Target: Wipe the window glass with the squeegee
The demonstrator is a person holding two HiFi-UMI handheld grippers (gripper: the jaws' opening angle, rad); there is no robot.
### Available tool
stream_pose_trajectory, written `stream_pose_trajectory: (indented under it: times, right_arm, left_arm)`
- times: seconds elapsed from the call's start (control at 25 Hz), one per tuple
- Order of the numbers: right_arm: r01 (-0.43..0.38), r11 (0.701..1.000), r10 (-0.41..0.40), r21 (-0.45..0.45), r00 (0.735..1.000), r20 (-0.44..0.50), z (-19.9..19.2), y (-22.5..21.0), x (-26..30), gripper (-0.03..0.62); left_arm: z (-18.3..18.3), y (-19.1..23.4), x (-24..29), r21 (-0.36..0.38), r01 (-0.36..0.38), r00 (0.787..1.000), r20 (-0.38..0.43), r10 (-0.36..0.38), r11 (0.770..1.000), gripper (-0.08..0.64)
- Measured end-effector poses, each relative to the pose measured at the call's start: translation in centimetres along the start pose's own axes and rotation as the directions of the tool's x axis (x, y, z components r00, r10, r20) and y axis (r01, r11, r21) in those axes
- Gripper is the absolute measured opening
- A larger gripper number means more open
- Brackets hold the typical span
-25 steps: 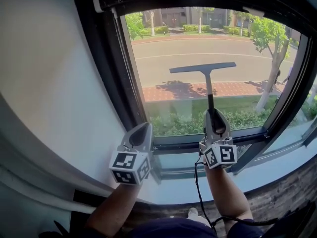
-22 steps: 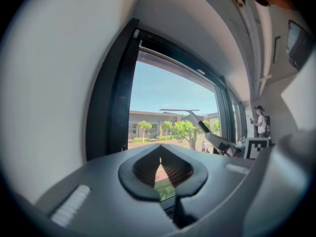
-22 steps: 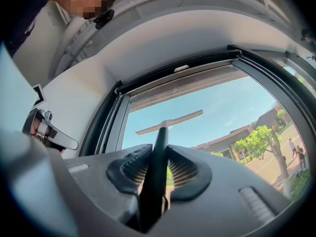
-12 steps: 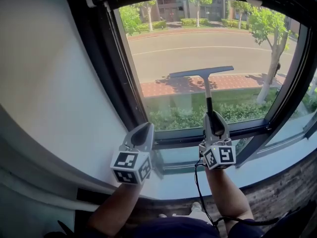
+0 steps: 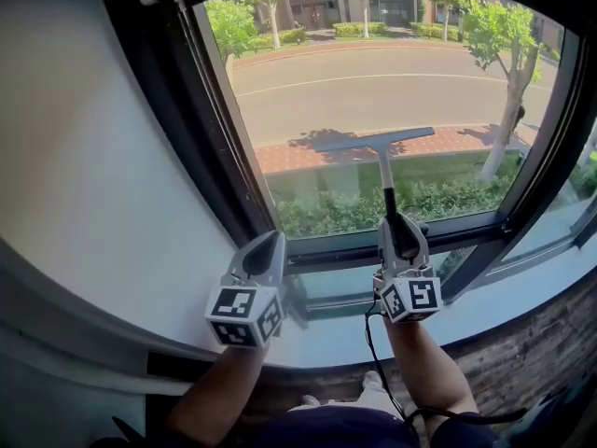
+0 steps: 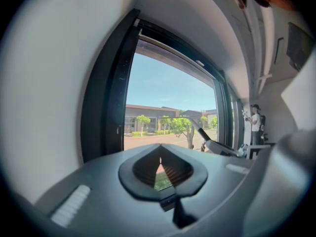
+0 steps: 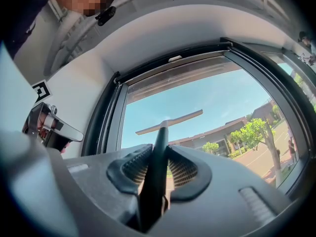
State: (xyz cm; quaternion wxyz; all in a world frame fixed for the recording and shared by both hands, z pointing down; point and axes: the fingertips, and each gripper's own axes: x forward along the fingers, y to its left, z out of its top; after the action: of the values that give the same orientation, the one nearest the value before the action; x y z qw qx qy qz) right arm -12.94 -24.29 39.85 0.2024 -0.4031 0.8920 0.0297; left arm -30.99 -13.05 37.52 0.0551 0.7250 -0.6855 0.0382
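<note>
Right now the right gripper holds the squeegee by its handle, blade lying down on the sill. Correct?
Wrong on the blade: it's raised well above the right gripper, across the middle of the glass, as the head view shows. The rest holds: the right gripper's fingers are shut on the squeegee handle.

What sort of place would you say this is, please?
Probably a room indoors facing a street: a large dark-framed window set in a white wall, with a road and trees outside. The right gripper holds a squeegee up to it.
</note>
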Motion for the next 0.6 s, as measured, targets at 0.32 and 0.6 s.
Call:
stream_pose_trajectory:
  times: [0.32, 0.6]
  right_arm:
    - [0.019, 0.999, -0.017, 0.037, 0.999, -0.034, -2.2, -0.4, -1.7, 0.103]
    - [0.038, 0.998, -0.034, 0.054, 0.996, -0.079, -4.4, -0.7, -3.1, 0.103]
  left_arm:
    - [-1.1, -0.9, 0.1, 0.004, 0.012, 0.999, -0.032, -0.012, 1.000, 0.005]
    - [-2.2, -1.3, 0.0, 0.013, 0.019, 0.998, -0.068, -0.018, 1.000, 0.005]
